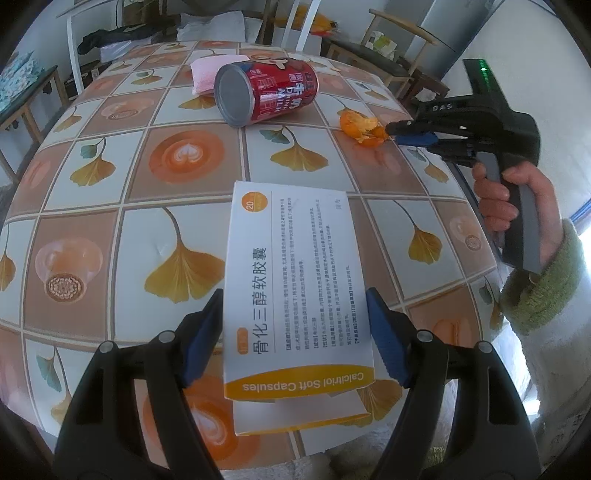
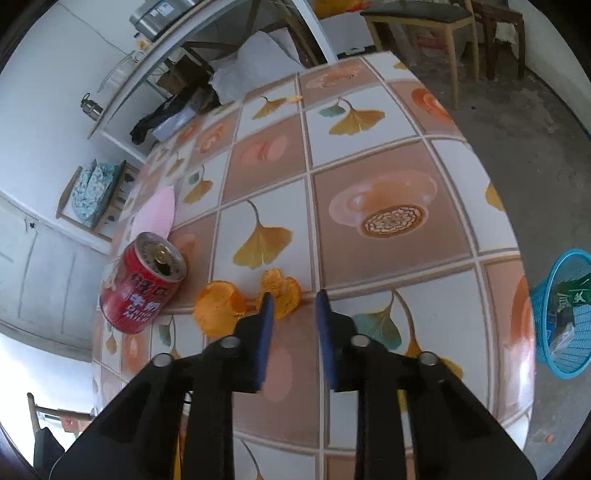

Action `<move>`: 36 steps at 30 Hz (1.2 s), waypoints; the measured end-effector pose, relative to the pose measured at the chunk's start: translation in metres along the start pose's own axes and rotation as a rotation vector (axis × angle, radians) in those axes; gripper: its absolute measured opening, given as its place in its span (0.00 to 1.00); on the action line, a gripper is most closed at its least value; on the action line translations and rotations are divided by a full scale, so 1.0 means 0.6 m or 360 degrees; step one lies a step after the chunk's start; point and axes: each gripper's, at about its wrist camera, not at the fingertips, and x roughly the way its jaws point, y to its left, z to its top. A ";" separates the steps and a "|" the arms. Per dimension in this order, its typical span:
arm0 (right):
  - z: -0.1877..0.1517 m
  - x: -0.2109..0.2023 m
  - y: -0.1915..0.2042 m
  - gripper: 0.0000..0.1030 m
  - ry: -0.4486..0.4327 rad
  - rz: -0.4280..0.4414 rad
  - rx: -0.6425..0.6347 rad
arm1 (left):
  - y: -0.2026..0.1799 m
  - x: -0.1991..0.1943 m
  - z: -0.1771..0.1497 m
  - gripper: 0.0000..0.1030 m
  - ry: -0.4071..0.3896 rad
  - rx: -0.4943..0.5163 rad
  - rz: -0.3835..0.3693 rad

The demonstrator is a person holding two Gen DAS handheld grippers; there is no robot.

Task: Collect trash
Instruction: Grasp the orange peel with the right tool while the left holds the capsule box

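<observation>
My left gripper (image 1: 295, 295) is shut on a white and orange medicine box (image 1: 291, 258), one blue pad against each long side, above the table's near edge. A red drink can (image 1: 266, 92) lies on its side at the far middle of the table; it also shows at the left of the right wrist view (image 2: 144, 284). Orange peel (image 1: 360, 127) lies to the can's right. My right gripper (image 2: 294, 295) hovers at the peel (image 2: 218, 306), which sits left of and behind its left finger. Its jaws stand a narrow gap apart with nothing between them.
A pink cloth (image 1: 210, 74) lies behind the can. The tablecloth (image 2: 369, 155) has tile and leaf prints. A blue mesh basket (image 2: 565, 317) with rubbish stands on the floor off the table's right edge. Wooden chairs (image 2: 424, 22) and shelves surround the table.
</observation>
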 end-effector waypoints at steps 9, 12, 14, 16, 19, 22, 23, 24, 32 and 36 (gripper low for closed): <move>-0.007 -0.030 -0.013 0.03 -0.0061 0.0021 0.0061 | 0.002 -0.002 -0.003 0.69 -0.0014 0.0021 -0.0023; 0.002 -0.028 -0.003 0.05 -0.0029 0.0037 0.0042 | 0.002 -0.001 -0.003 0.69 -0.0015 0.0024 -0.0026; 0.008 -0.020 0.003 0.11 -0.0011 0.0005 0.0032 | 0.002 -0.002 -0.004 0.69 -0.0016 0.0021 -0.0025; 0.014 -0.005 0.008 0.25 0.0010 -0.0002 0.0018 | 0.003 -0.002 -0.004 0.69 -0.0019 0.0020 -0.0027; 0.022 0.011 0.016 0.25 0.0018 -0.0029 -0.0016 | 0.002 -0.003 -0.005 0.69 -0.0025 0.0021 -0.0030; 0.025 0.015 0.028 0.22 -0.0003 -0.0100 -0.0083 | 0.002 -0.003 -0.006 0.69 -0.0026 0.0023 -0.0028; 0.024 0.016 0.030 0.18 -0.0007 -0.0144 -0.0101 | 0.001 -0.003 -0.006 0.69 -0.0027 0.0024 -0.0026; 0.022 0.016 0.032 0.09 -0.0011 -0.0188 -0.0121 | 0.001 -0.003 -0.006 0.69 -0.0027 0.0025 -0.0024; 0.011 -0.022 0.013 0.03 -0.0093 -0.0193 -0.0082 | 0.003 -0.004 -0.007 0.69 -0.0034 0.0027 -0.0030; 0.010 -0.064 0.037 0.03 -0.0177 -0.0096 -0.0114 | 0.002 -0.003 -0.007 0.69 -0.0037 0.0030 -0.0026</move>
